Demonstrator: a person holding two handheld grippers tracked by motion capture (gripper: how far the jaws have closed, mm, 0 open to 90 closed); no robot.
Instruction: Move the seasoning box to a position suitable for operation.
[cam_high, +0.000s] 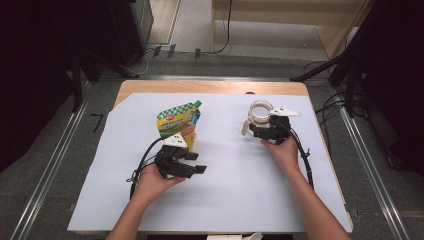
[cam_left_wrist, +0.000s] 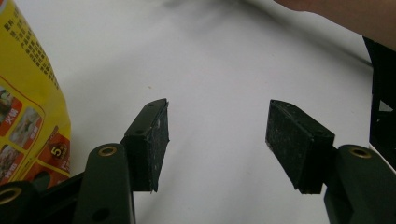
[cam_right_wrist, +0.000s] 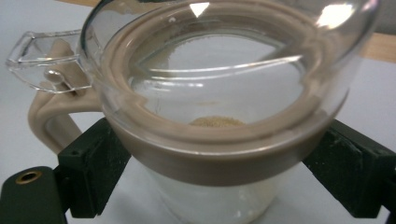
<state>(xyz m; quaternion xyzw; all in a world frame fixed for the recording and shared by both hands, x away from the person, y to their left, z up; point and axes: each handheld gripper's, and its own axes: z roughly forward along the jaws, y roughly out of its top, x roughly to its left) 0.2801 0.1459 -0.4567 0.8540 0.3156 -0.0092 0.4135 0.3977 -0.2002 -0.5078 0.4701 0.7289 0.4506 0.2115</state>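
We held the left gripper (cam_high: 192, 167) released over bare paper, beside the pouch (cam_high: 179, 122). Farther off, our right gripper (cam_right_wrist: 212, 168) straddled the jar (cam_right_wrist: 219, 121), which stood on the table (cam_high: 215, 86); we could not tell whether the pads pressed. Next probably came bringing pouch to jar, nothing between.

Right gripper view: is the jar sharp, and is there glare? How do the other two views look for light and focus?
Right gripper view: the jar sits close and soft-edged, with bright glare spots on its clear lid. Left gripper view: the black pads are fairly sharp, the yellow pouch slightly blurred, the white sheet evenly lit. High view: the table is bright, its surroundings dark.
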